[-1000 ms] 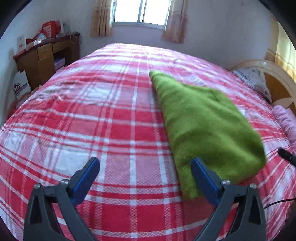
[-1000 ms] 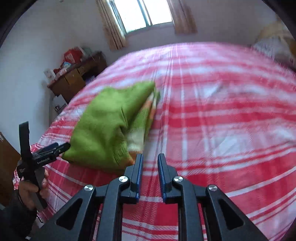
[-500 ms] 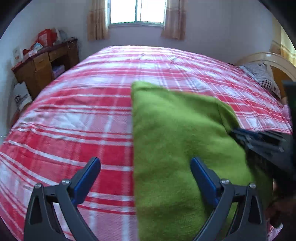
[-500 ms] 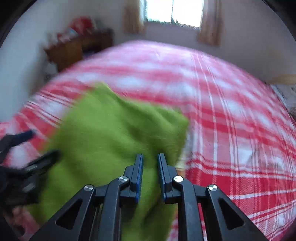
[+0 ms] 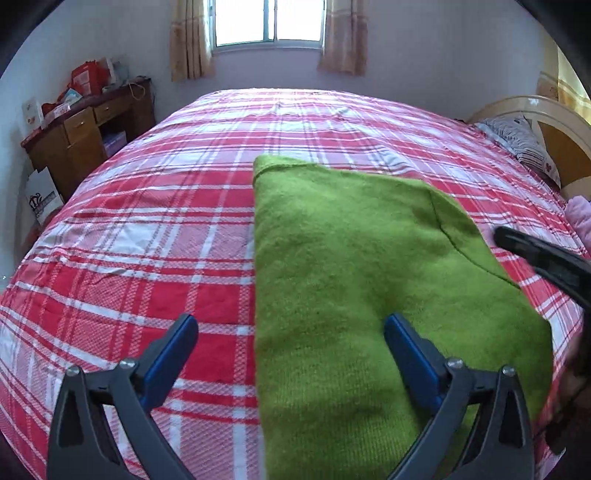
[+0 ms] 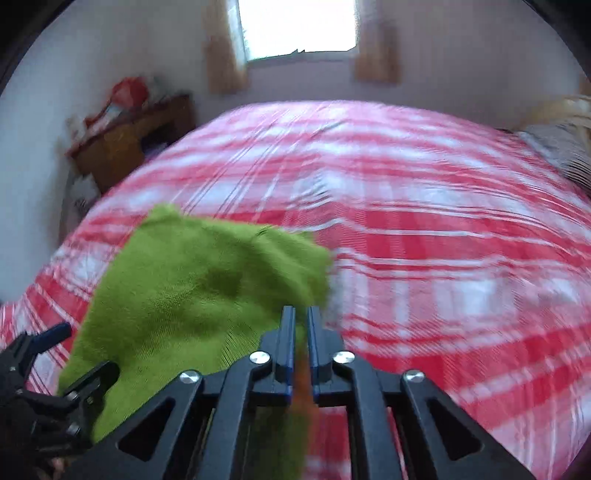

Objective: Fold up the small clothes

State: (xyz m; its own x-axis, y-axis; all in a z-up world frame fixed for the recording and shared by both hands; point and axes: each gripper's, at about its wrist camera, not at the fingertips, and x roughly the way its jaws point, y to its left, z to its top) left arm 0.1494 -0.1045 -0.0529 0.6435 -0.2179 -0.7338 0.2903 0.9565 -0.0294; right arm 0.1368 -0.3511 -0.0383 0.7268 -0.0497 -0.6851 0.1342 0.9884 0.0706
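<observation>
One green garment [image 5: 362, 280], one red plaid bed [image 5: 155, 236], two grippers, left [image 5: 290, 328] and right [image 6: 301, 314], one wooden desk [image 5: 85, 136] at ten o'clock, one window [image 5: 267, 22], two curtains [image 5: 190, 40], one striped pillow [image 5: 524, 144].

Both my wrist cameras look low along my fingers toward the window [image 5: 269, 22], sharing the green garment [image 5: 369, 280] close up.

Plaid bed [image 5: 184, 229], wooden desk [image 5: 85, 136]

Green garment [image 5: 369, 280], red-white plaid bedsheet [image 5: 155, 236]
</observation>
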